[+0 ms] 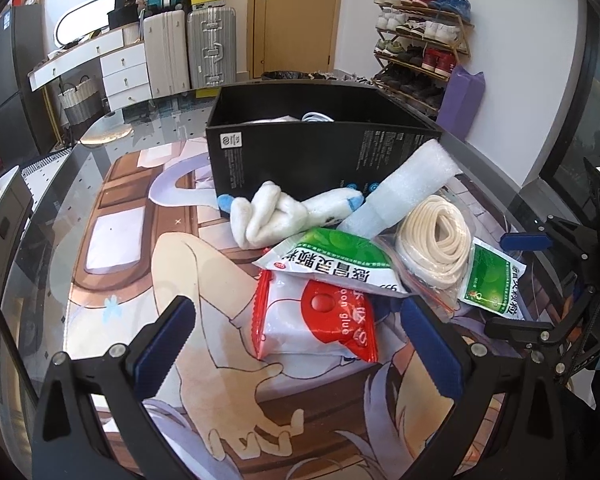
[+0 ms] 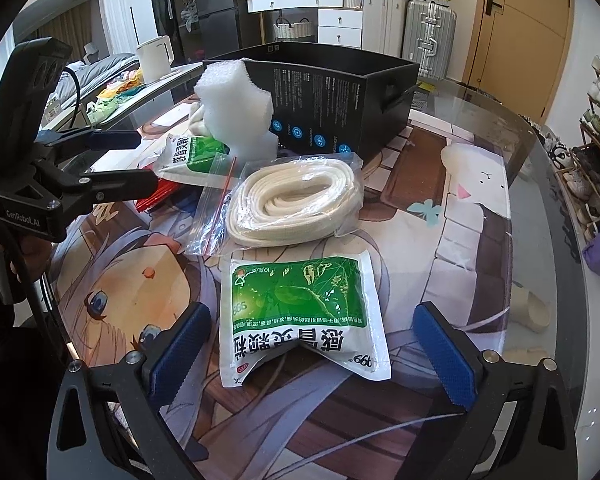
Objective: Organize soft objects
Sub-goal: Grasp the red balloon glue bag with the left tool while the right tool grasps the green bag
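My left gripper (image 1: 300, 344) is open just above the table mat, and a red-and-white packet (image 1: 312, 320) lies between its fingers. Behind it are a green-and-white packet (image 1: 332, 260), a white plush with blue tips (image 1: 276, 216) and a white foam piece (image 1: 404, 188) leaning on the black open box (image 1: 320, 140). My right gripper (image 2: 312, 356) is open around a second green-and-white packet (image 2: 300, 312) lying flat. Beyond that packet sits a clear bag of cream rope (image 2: 296, 200), then the foam piece (image 2: 236, 108) and the box (image 2: 340, 92). The left gripper (image 2: 132, 162) shows at the left.
The round glass table (image 2: 540, 168) carries a printed mat. A white kettle (image 2: 154, 58) stands at the far left edge. Suitcases (image 1: 212, 44), a white dresser (image 1: 124, 68) and a shoe rack (image 1: 420, 48) line the wall. A purple bag (image 1: 460, 96) hangs by the rack.
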### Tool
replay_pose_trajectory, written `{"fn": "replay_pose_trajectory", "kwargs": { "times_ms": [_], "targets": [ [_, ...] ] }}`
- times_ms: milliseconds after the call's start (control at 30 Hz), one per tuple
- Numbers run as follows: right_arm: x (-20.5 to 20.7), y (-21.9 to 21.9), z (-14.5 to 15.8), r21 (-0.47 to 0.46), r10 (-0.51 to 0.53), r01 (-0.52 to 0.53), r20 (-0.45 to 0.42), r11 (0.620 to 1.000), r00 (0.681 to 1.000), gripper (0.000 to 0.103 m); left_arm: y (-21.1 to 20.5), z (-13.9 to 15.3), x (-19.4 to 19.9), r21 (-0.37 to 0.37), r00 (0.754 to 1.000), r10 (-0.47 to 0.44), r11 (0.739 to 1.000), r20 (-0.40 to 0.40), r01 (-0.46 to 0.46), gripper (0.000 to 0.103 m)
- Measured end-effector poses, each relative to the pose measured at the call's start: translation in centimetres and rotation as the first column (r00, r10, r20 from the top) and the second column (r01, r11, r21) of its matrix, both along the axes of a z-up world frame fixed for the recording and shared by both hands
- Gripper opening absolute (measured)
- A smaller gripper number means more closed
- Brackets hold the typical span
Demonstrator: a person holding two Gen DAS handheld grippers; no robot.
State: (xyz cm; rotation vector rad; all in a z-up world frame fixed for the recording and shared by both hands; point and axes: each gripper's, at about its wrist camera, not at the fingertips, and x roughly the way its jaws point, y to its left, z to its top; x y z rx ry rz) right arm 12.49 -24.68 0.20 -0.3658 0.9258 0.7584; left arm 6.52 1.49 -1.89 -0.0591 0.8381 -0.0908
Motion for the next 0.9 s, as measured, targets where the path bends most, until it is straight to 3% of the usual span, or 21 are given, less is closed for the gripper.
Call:
{"fn": "replay_pose_trajectory", "kwargs": {
  "times_ms": [167,333,567,700,867,900],
  "targets": [
    [-0.2,0.0,0.1,0.008,0.011,-0.011,0.01,1.0,1.0,0.099,0.1,-0.3,0.2,-0.03,1.0,0.006,1.0,-0.023,-0.007,0.103],
    [-0.5,-0.1,0.4,0.021,0.024,-0.024,0.017,0.999,1.0,0.082,0.2,-0.6,0.3,-0.028,0.999,0.014,1.0,-0.029,-0.015,0.103],
    [-0.8,0.0,0.7,0.032,0.052,-0.052,0.02,0.998,0.998,0.067,-0.2,-1.0,0.4,-0.025,0.999,0.018,1.0,-0.04,-0.019,0.101],
    [-1.1,0.1,0.8,0.032,0.065,-0.066,0.023,0.997,0.998,0.062,-0.2,-1.3,0.6,-0.036,0.998,0.017,0.999,-0.056,-0.019,0.086],
    [-1.4,0.2,0.8,0.033,0.082,-0.083,0.024,0.996,0.996,0.061,-0.1,-1.2,0.4,-0.04,0.999,0.013,0.999,-0.046,-0.015,0.075],
    [-1.4,0.2,0.8,0.034,0.083,-0.083,0.025,0.996,0.996,0.061,-0.2,-1.2,0.4,-0.042,0.999,0.005,0.999,-0.043,-0.006,0.069]
  ]
}}
